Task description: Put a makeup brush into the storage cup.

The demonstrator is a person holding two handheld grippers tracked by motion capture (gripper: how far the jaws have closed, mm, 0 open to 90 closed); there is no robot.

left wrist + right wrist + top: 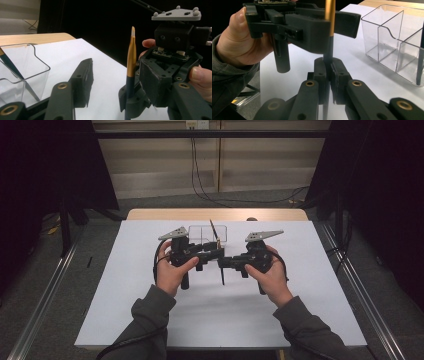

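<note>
Brush (pixel 131 60) is held upright, long axis near vertical, white tip up, gold ferrule above a dark handle. It is clamped at the handle by the right gripper (pixel 327 75), jaws closed on it, above the white sheet (pixel 150 305). Left gripper (pixel 115 82) jaws are spread wide, 1 on each side of the brush, not touching it. The sheet covers a wooden table (pixel 150 214); grey floor and dark curtains surround it. A clear divided container (pixel 392 37) sits just behind, with 1 more brush (pixel 10 66) leaning inside a compartment.
</note>
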